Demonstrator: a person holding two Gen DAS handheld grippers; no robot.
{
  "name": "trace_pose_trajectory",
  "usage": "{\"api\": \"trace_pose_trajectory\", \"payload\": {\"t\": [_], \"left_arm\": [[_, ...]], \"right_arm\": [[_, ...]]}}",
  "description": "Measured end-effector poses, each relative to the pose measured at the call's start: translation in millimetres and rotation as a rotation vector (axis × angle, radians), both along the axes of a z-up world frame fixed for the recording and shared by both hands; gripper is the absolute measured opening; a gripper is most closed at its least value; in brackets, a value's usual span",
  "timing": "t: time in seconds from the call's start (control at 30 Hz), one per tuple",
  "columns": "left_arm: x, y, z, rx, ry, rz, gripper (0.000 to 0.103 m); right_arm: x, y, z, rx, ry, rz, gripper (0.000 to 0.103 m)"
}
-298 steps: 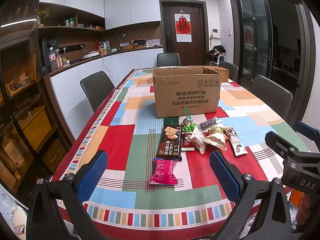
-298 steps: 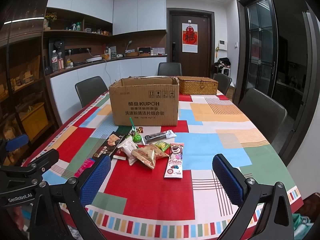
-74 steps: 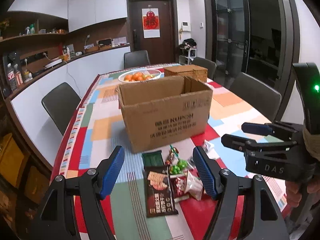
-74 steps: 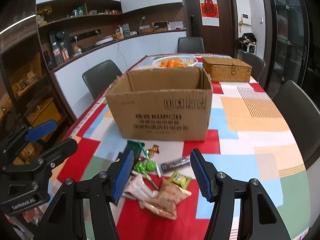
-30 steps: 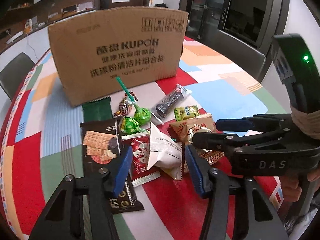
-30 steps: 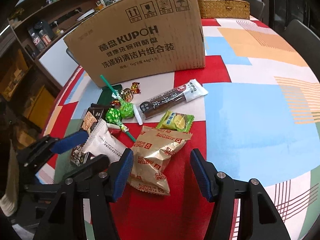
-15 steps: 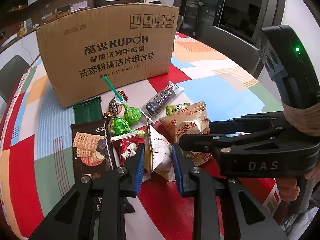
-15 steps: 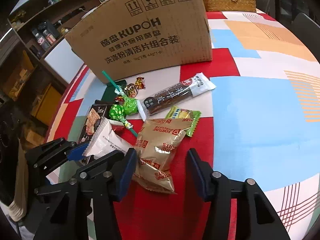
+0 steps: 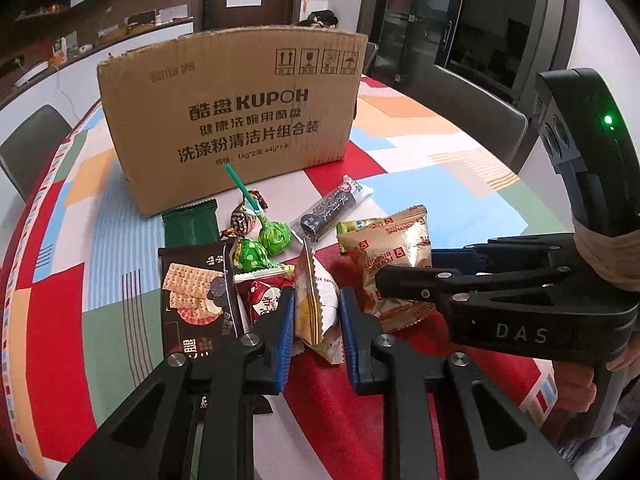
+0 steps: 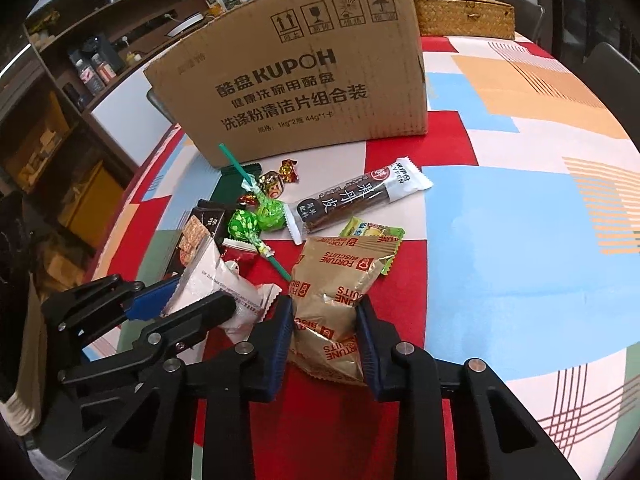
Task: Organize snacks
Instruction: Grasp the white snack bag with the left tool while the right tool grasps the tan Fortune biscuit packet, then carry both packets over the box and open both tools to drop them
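Observation:
Several snacks lie in front of a cardboard box [image 9: 232, 120] on the table. My left gripper [image 9: 316, 312] is shut on a white snack packet [image 9: 316, 300], which stands on edge between the blue pads; it also shows in the right wrist view [image 10: 224, 284]. My right gripper [image 10: 325, 322] is shut on a gold Fortune Biscuits bag [image 10: 336, 280], also seen in the left wrist view [image 9: 392, 252]. Green lollipops [image 9: 264, 240], a dark cracker pack [image 9: 192, 292], a dark fruit bar [image 10: 356, 196] and a small green sachet [image 10: 372, 232] lie around them.
The cardboard box [image 10: 304, 80] stands just behind the snacks. A woven basket [image 10: 464, 16] sits behind it on the right. The patchwork tablecloth [image 10: 520, 220] stretches to the right. Chairs [image 9: 472, 92] ring the table. Shelves and a counter are on the left.
Both grippers dropped low to the snack pile and closed: the left on the white packet, the right on the gold biscuit bag. Half a second ago the right jaws were wider.

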State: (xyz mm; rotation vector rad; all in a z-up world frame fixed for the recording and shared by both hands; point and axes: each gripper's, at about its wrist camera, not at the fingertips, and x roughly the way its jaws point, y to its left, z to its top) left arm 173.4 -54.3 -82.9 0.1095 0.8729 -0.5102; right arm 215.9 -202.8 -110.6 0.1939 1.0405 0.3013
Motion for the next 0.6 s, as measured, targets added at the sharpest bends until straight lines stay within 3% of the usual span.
{"api": "trace_pose_trajectory", "payload": {"t": [0.23,0.6], "left_arm": [[-4,7,18,-0.025,-0.033,0.045,0.022],[-2,14,70,-0.046,-0.16,0.089,0.022]], "right_arm": [[-11,-2,22,-0.036,-0.074,-0.003,0.032],[-16,-1,66,-0.044,-0.194,-0.005,0.032]]}}
